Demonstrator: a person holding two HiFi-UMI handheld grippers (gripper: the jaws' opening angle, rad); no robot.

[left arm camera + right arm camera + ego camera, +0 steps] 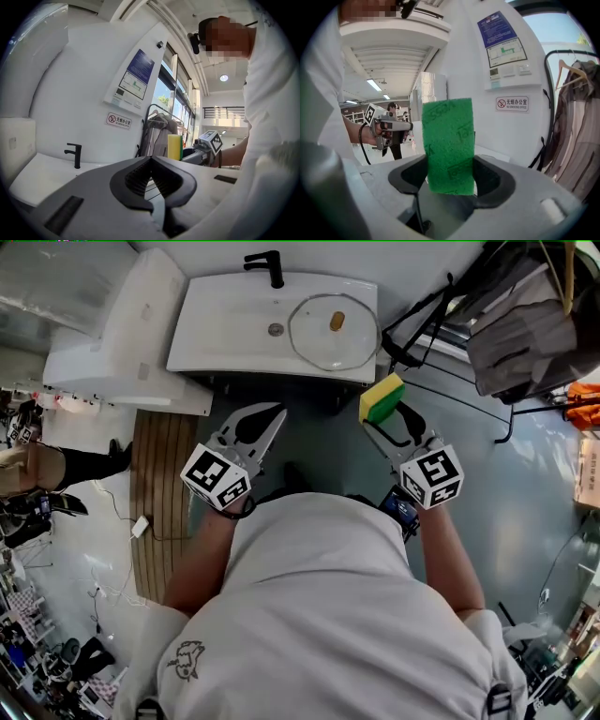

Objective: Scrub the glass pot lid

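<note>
The glass pot lid, with its tan knob, lies in the right part of the white sink, in front of me in the head view. My right gripper is shut on a yellow and green sponge just short of the sink's front edge, below the lid. In the right gripper view the sponge's green face stands upright between the jaws. My left gripper is shut with nothing in it, level with the right one and to its left. The left gripper view shows its jaws closed and the sponge beyond.
A black faucet stands at the back of the sink. A white fixture adjoins the sink on the left, with a wooden floor mat below it. A rack with hanging clothes and black cables are at the right.
</note>
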